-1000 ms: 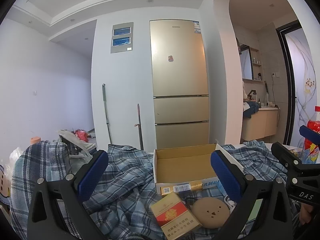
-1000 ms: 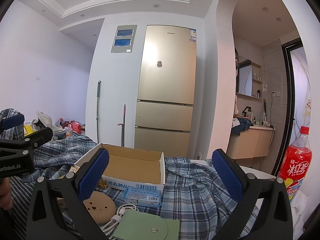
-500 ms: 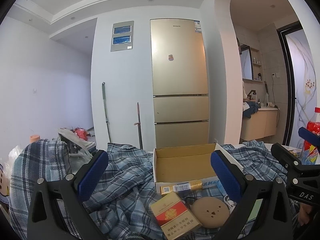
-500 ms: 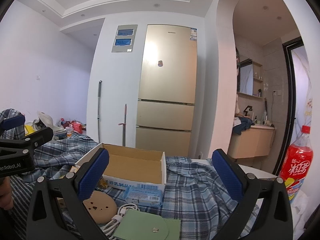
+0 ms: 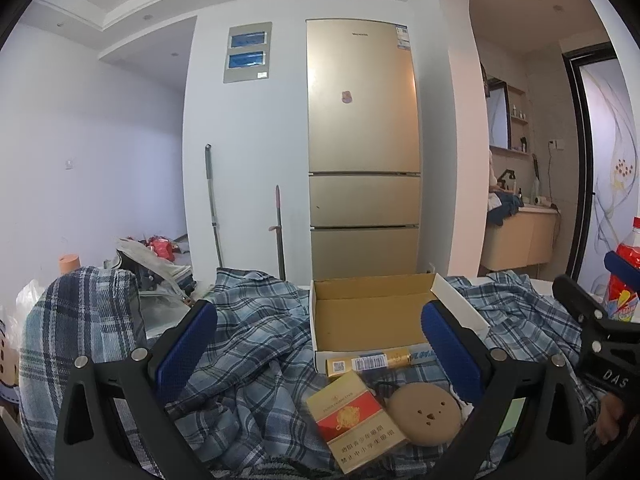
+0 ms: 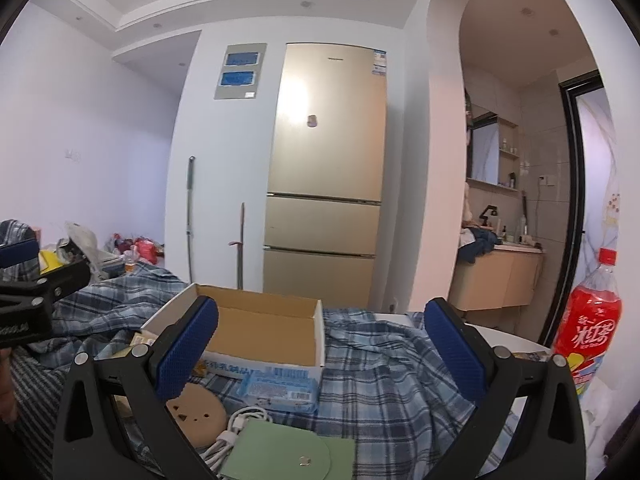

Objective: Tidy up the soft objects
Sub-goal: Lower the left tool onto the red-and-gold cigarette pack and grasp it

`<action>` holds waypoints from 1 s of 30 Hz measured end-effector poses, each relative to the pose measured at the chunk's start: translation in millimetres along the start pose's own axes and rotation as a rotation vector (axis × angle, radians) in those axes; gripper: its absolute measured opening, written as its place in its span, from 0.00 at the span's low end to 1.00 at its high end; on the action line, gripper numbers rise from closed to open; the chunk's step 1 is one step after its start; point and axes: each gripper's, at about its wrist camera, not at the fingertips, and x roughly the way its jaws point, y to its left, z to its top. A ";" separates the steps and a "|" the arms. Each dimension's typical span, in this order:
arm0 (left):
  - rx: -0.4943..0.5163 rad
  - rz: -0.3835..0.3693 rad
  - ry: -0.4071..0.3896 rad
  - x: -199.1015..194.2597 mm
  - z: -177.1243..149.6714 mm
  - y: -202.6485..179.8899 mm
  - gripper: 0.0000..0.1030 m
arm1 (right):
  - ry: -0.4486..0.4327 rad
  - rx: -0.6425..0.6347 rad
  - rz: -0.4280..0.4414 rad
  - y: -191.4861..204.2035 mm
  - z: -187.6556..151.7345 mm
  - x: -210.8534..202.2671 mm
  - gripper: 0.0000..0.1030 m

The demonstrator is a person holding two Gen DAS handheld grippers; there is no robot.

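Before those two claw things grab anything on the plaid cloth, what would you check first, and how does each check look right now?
1. Left gripper open with nothing between its pads: ok.
2. Right gripper open with nothing between its pads: ok.
3. Cardboard box open on top with room inside: ok, it looks empty.
4. Plaid cloth free to lift: not ok; the cigarette pack, round tan disc, white cable and green pouch lie on it.
5. Red soda bottle standing apart from the grippers: ok.
6. Cloth's far edges free: cannot tell.
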 end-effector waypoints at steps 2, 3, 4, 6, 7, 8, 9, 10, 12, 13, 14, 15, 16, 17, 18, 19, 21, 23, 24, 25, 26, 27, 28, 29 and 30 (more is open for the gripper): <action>0.012 -0.011 0.013 -0.6 5.4 0.3 1.00 | -0.001 0.012 0.011 -4.4 2.6 -1.5 1.00; 0.010 -0.013 0.005 -2.3 8.2 1.1 1.00 | 0.000 0.014 0.017 -5.5 4.7 -2.2 1.00; 0.005 -0.012 -0.010 -5.3 10.2 3.2 1.00 | 0.003 0.019 0.022 -7.0 7.2 -2.7 1.00; 0.008 0.004 -0.025 -10.3 14.0 5.9 1.00 | 0.014 0.033 0.033 -10.0 11.7 -2.6 1.00; 0.010 0.003 -0.025 -11.7 15.8 6.8 1.00 | 0.027 0.039 0.037 -11.4 14.5 -2.2 1.00; 0.014 0.004 -0.022 -12.9 17.1 6.8 1.00 | 0.037 0.048 0.045 -13.3 16.2 -1.9 1.00; 0.018 0.005 -0.014 -12.7 17.6 6.4 1.00 | 0.049 0.060 0.056 -15.3 17.6 -1.1 1.00; 0.023 0.004 -0.001 -11.7 17.9 5.1 1.00 | 0.064 0.074 0.067 -18.1 19.3 0.0 1.00; 0.024 -0.005 0.028 -8.2 16.7 4.2 1.00 | 0.087 0.104 0.079 -23.0 21.0 2.1 1.00; 0.019 -0.015 0.050 -5.3 15.3 4.3 1.00 | 0.095 0.122 0.084 -26.4 21.8 2.9 1.00; 0.012 -0.025 0.076 -1.6 13.8 4.5 1.00 | 0.102 0.140 0.086 -29.8 21.8 3.6 1.00; 0.002 -0.039 0.105 2.9 12.3 5.0 1.00 | 0.106 0.153 0.086 -32.1 21.3 4.6 1.00; -0.008 -0.051 0.128 6.3 10.5 5.3 1.00 | 0.113 0.162 0.084 -34.0 20.6 5.9 1.00; -0.021 -0.064 0.156 10.3 8.7 5.6 1.00 | 0.121 0.166 0.082 -34.9 19.7 7.6 1.00; -0.036 -0.072 0.190 15.1 6.2 6.1 1.00 | 0.129 0.167 0.080 -36.0 19.0 9.7 1.00; -0.041 -0.073 0.204 17.5 3.6 5.4 1.00 | 0.137 0.164 0.077 -35.2 18.2 11.7 1.00; -0.051 -0.098 0.243 23.8 -1.8 3.6 1.00 | 0.150 0.158 0.065 -35.2 16.4 14.7 1.00; -0.065 -0.122 0.289 31.5 -7.4 1.5 1.00 | 0.162 0.140 0.033 -34.3 13.6 18.3 1.00; -0.066 -0.129 0.315 35.3 -12.0 -0.6 1.00 | 0.167 0.128 0.008 -33.2 12.2 19.8 1.00; -0.061 -0.135 0.328 38.3 -14.9 -2.7 1.00 | 0.173 0.117 -0.012 -32.8 10.1 21.7 1.00; -0.053 -0.142 0.346 41.3 -17.3 -4.8 1.00 | 0.187 0.113 -0.018 -32.9 8.2 24.2 1.00; -0.052 -0.145 0.359 44.0 -19.6 -5.9 1.00 | 0.208 0.116 -0.015 -33.0 7.4 27.5 1.00; -0.055 -0.142 0.366 46.3 -21.7 -5.9 1.00 | 0.231 0.125 -0.006 -34.0 6.5 30.7 1.00; -0.063 -0.140 0.383 49.8 -24.3 -5.0 1.00 | 0.251 0.138 0.002 -35.6 5.4 33.5 1.00; -0.074 -0.143 0.402 53.7 -26.2 -2.9 1.00 | 0.264 0.149 0.004 -37.2 4.0 35.3 1.00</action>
